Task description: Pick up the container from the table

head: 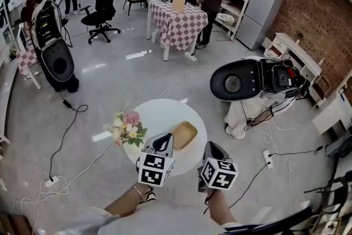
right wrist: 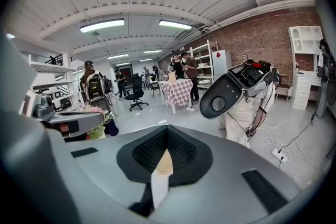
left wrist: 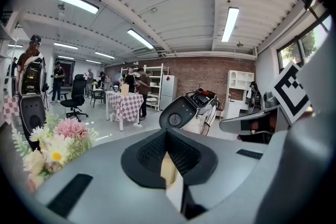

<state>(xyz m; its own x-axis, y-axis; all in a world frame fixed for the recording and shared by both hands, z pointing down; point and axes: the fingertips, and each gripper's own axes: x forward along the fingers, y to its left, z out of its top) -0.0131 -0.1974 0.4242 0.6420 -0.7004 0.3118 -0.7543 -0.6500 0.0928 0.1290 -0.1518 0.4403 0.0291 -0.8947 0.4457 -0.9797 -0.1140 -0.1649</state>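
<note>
Nothing is lifted yet: we hold the left gripper [head: 163, 143] and right gripper [head: 212, 149], jaws together and empty, near the container [head: 183, 135] on the table [head: 157, 111].

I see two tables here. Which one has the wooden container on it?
The round white table, which also bears flowers; the far table wears a checked cloth.
</note>
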